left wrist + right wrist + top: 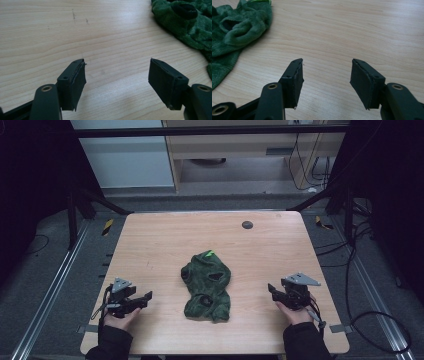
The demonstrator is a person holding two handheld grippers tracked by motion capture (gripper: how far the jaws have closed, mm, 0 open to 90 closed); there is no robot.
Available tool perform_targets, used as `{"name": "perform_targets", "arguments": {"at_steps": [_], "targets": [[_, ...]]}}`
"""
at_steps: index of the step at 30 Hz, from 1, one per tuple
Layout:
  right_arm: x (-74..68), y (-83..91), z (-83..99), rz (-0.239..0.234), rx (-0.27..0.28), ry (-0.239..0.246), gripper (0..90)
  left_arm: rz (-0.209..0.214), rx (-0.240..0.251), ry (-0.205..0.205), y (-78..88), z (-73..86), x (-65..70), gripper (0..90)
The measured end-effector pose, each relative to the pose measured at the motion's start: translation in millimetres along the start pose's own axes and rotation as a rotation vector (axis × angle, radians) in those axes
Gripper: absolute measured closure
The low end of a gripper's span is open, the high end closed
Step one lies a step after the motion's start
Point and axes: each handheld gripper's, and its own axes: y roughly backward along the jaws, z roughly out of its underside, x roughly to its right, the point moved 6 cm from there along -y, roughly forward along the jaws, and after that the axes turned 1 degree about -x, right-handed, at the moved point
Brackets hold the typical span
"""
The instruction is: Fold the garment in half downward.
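Green fleece garment [207, 286] crumpled between both grippers, dark holes, bright green tab, left gripper [117, 77] and right gripper [326, 75] spread apart, empty.

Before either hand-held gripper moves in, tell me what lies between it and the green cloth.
Nothing visible does. Bare table separates the left hand-held gripper from the green cloth, and likewise the right hand-held gripper on the cloth's other side. Both are open and empty.

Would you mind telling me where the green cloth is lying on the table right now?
In the high view the green cloth lies crumpled near the table's middle, between the left hand-held gripper and the right hand-held gripper, touching neither.
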Motion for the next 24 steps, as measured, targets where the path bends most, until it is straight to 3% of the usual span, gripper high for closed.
{"name": "perform_targets", "arguments": {"at_steps": [15, 24], "targets": [[-23.2, 10.8, -14.7, -0.079, 0.050, 0.020, 43.5, 0.057, 0.011, -0.008, 3.3, -6.3, 16.2, 35.2], [-37.2, 10.2, -28.7, -0.131, 0.040, 0.053, 42.4, 0.078, 0.039, -0.004, 5.8, -24.4, 20.4, 37.1]]}}
